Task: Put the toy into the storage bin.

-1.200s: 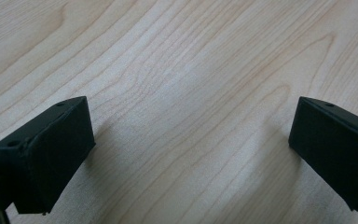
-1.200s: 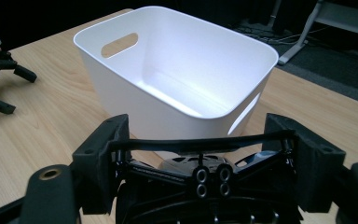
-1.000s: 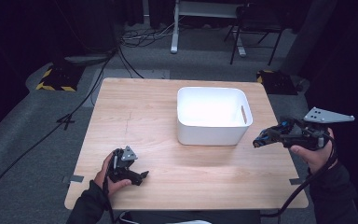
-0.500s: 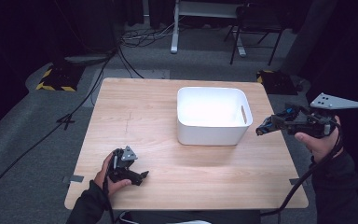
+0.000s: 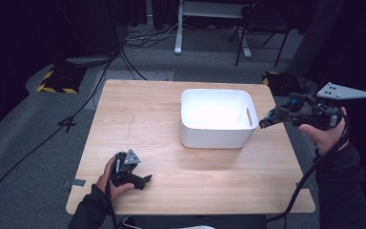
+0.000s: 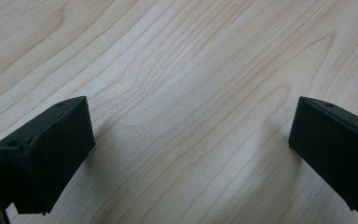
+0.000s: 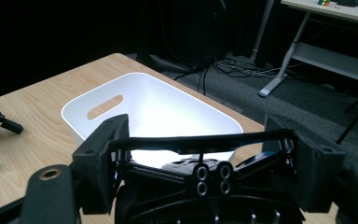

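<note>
The left gripper (image 5: pixel 140 180) sits low on the near left part of the table (image 5: pixel 138 114), held in the person's left hand (image 5: pixel 110 177), in the same spot as half a second and a second ago. In the left gripper view its jaws stand wide apart with bare pale wood between them, and nothing is held. Ahead and to its right, toward the middle of the table, stands the white tub (image 5: pixel 218 118), with a slot handle in the wall that faces the right gripper; its place has not changed. The right gripper (image 5: pixel 263 121) is held off the table's right edge in the person's right hand (image 5: pixel 320 133), its tip just beside the tub's right wall at about rim height. A second ago it hung lower and nearer the person; since then it has risen and moved farther away along the tub's side. In the right gripper view its jaws are spread wide with a thin black bar (image 7: pixel 200 141) spanning between them, the tub beyond.
</note>
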Motion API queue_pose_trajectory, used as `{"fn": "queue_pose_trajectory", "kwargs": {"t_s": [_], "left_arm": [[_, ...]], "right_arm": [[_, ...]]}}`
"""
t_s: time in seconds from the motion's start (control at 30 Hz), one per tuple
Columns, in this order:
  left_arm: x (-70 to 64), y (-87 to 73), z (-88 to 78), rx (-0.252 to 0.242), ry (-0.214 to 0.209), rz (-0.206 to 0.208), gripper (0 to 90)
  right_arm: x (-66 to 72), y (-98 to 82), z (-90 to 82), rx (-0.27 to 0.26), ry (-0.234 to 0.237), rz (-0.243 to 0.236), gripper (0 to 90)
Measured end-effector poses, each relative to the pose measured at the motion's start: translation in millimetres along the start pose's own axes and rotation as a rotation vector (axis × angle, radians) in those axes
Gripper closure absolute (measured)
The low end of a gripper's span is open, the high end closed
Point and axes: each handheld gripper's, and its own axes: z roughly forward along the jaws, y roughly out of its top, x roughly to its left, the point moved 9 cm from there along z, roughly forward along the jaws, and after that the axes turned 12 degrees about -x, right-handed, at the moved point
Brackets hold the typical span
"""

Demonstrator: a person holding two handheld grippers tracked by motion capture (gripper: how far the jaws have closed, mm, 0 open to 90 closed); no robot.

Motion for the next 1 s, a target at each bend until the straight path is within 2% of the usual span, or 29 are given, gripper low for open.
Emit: {"fn": "queue_pose_trajectory", "kwargs": {"t_s": [0.27, 0.37, 0.4, 0.53, 1.0], "left_arm": [[0.0, 0.0, 0.0, -0.001, 0.0, 0.0, 0.1], [-0.1, 0.0, 0.0, 0.0, 0.0, 0.0, 0.1], [0.0, 0.0, 0.1, -0.001, 0.0, 0.0, 0.1], [-0.1, 0.0, 0.0, -0.001, 0.0, 0.0, 0.1], [0.0, 0.0, 0.2, -0.003, 0.0, 0.0, 0.1]], "right_arm": [[7.3, 10.0, 16.2, -0.001, 0.027, -0.02, 24.6], [10.6, 12.5, 22.7, -0.008, 0.039, -0.008, 24.6], [12.0, 12.9, 27.5, -0.001, 0.044, -0.023, 24.6], [14.3, 14.6, 36.5, 0.001, 0.05, -0.027, 24.6], [14.8, 6.4, 68.8, 0.028, 0.052, 0.009, 24.6]]}}
